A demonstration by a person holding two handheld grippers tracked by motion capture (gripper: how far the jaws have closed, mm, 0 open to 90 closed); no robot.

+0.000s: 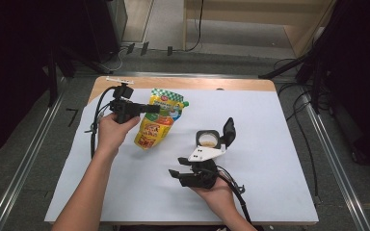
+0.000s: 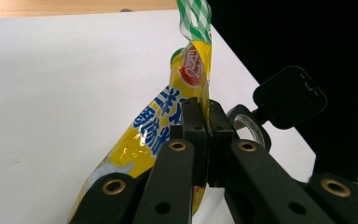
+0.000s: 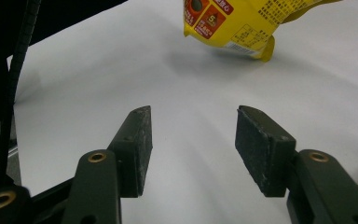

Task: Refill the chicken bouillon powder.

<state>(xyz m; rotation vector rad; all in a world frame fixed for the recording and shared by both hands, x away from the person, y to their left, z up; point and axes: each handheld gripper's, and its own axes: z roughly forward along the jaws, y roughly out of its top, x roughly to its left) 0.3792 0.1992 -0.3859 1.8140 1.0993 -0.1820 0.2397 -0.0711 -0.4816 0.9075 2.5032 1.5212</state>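
A yellow food pouch with a green-checked top hangs tilted over the white sheet, its lower end close to the sheet. My left gripper is shut on its upper part. In the left gripper view the pads pinch the pouch edge-on. My right gripper rests near the table's front, jaws open, nothing between them. In the right gripper view the gripper points across bare sheet toward the pouch's bottom corner.
A small black container with its flip lid standing open sits just beyond my right hand; something beige is inside. The white sheet covers the wooden table. Cables trail from both grippers.
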